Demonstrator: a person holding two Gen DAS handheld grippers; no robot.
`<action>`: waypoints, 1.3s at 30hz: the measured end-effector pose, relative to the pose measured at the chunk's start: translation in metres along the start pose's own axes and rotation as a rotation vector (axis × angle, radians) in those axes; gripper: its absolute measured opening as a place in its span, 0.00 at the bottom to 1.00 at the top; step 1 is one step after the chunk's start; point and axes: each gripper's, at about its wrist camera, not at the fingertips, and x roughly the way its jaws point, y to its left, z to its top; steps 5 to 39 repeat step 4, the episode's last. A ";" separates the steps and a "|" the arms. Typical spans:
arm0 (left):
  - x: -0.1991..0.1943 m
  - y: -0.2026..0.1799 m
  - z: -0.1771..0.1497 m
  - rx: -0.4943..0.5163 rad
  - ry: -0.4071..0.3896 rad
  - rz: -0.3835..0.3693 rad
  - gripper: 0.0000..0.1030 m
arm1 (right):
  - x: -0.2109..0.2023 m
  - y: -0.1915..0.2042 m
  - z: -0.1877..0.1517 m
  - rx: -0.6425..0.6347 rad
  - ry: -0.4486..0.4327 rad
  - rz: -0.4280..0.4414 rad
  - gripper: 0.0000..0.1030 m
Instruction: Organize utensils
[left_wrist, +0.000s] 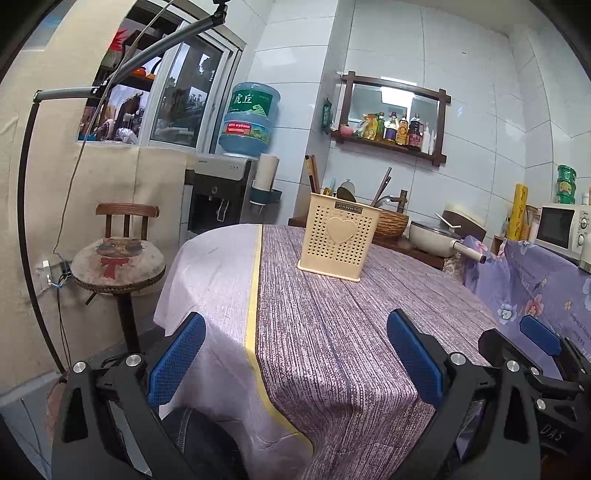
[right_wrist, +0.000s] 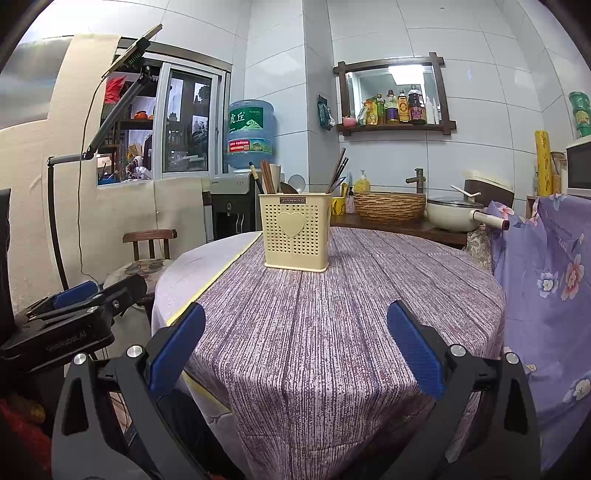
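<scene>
A cream perforated utensil holder (left_wrist: 337, 236) with a heart on its front stands upright on the round table (left_wrist: 332, 325), far from both grippers. It also shows in the right wrist view (right_wrist: 295, 230). Chopsticks (right_wrist: 266, 177), spoons (right_wrist: 295, 183) and other utensils stick up out of it. My left gripper (left_wrist: 295, 332) is open and empty at the table's near edge. My right gripper (right_wrist: 295, 325) is open and empty, also at the near edge. The right gripper shows at the left view's right edge (left_wrist: 539, 336), the left gripper at the right view's left edge (right_wrist: 74, 295).
A purple striped cloth (right_wrist: 351, 314) covers the table, with a white cloth and yellow band at left. A stool (left_wrist: 118, 258) and water dispenser (left_wrist: 221, 192) stand left. Behind are a wicker basket (right_wrist: 389, 206), a white pot (right_wrist: 454, 214) and a microwave (left_wrist: 565, 229).
</scene>
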 end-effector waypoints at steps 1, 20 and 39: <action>0.000 0.000 0.000 0.000 0.000 0.002 0.95 | 0.000 0.000 0.000 0.000 -0.001 0.000 0.94; -0.001 -0.002 0.000 0.003 -0.001 0.003 0.95 | 0.000 0.000 -0.001 0.000 0.000 0.001 0.94; -0.001 -0.002 0.000 0.003 -0.001 0.003 0.95 | 0.000 0.000 -0.001 0.000 0.000 0.001 0.94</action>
